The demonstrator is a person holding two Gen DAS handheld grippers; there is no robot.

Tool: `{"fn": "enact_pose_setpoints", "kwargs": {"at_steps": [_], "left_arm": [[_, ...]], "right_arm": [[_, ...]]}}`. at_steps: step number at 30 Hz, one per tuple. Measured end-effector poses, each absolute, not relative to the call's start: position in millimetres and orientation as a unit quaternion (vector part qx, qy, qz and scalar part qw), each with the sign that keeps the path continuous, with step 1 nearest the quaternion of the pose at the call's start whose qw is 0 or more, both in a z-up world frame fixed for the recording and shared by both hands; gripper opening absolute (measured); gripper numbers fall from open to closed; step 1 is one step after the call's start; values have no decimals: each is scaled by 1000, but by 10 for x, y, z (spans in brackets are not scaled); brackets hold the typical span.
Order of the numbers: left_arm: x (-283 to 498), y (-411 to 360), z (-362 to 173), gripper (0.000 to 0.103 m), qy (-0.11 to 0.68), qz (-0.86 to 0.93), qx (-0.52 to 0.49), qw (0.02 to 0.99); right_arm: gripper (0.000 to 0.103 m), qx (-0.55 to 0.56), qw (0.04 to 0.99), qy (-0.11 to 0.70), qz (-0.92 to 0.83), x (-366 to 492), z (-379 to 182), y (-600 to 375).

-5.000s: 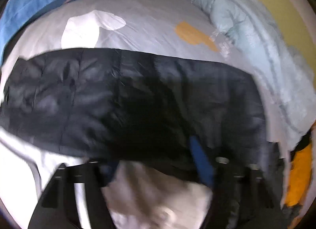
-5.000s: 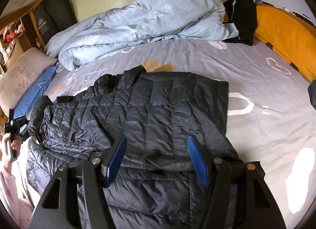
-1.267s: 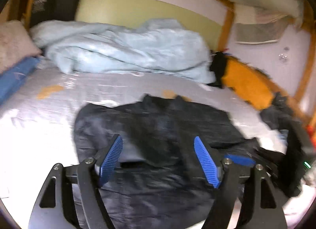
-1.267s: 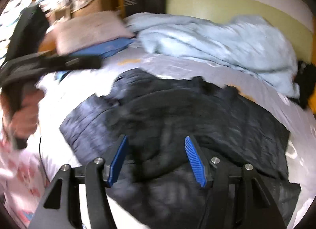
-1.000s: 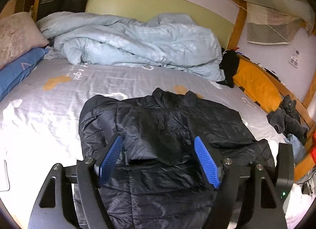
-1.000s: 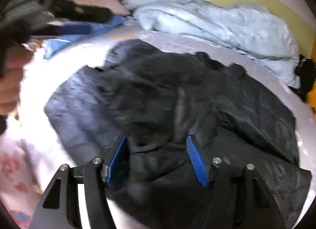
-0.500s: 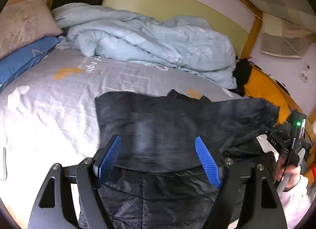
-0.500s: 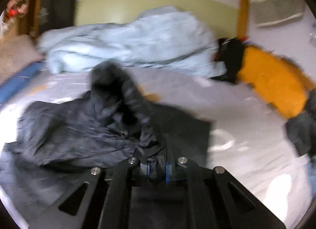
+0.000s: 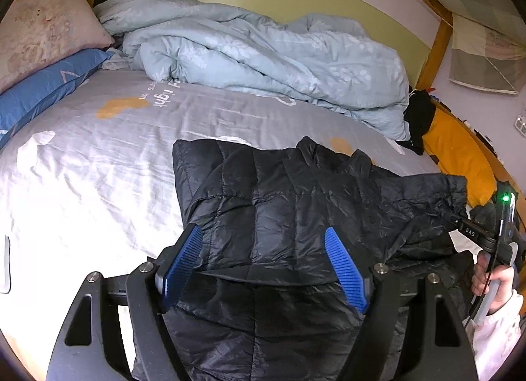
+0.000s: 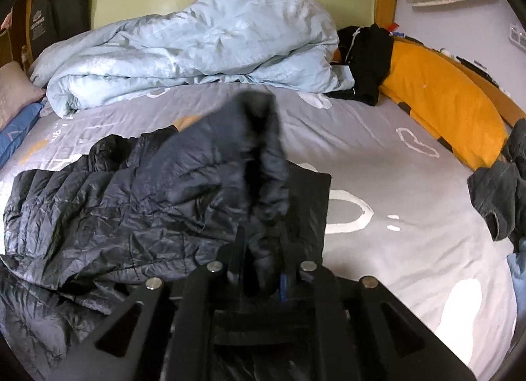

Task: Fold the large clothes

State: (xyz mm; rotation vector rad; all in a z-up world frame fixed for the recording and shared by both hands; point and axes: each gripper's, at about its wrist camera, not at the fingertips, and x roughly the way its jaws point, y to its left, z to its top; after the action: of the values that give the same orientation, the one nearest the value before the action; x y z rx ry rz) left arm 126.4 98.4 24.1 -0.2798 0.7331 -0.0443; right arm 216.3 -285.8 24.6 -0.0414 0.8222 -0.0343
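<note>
Since the earlier frame, right hand-held gripper (image 10: 259,269) has clamped the jacket (image 9: 296,216) sleeve (image 10: 250,157), jaws now easing apart; slippage would undo the fold. Left hand-held gripper (image 9: 263,266) hangs released.

We see our right gripper (image 10: 263,269) with its jaws opening a little, a sleeve (image 10: 250,157) of the black quilted puffer jacket (image 10: 108,203) pinched between them and lifted above the rest of the garment. The jacket lies on the grey printed bedsheet (image 10: 378,157). Beyond it sits a crumpled pale blue duvet (image 10: 197,39), with an orange cushion (image 10: 437,98) at right.
</note>
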Motion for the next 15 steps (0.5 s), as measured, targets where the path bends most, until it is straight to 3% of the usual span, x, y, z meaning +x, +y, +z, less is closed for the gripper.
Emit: {"fn": "enact_pose_setpoints", "kwargs": {"at_steps": [7,10,12,13,15], "left_arm": [[1209,899,292,77,349,-20,-112,930],[1249,869,240,77,360,-19,-109,926],[1294,848,171,77,370,-14,-105,923],[1319,839,135,77,375,-11,-102,921],[1377,833,58,77,387,-5,-99,917]], "right_arm": [[48,-5,924,381,-24,2053,383,-2960],[50,10,925,379,-6,2008,416,-2979],[58,22,922,387,17,2020,396,-2967],[67,26,917,396,31,2039,370,-2946],[69,26,899,431,69,2112,261,-2866]]}}
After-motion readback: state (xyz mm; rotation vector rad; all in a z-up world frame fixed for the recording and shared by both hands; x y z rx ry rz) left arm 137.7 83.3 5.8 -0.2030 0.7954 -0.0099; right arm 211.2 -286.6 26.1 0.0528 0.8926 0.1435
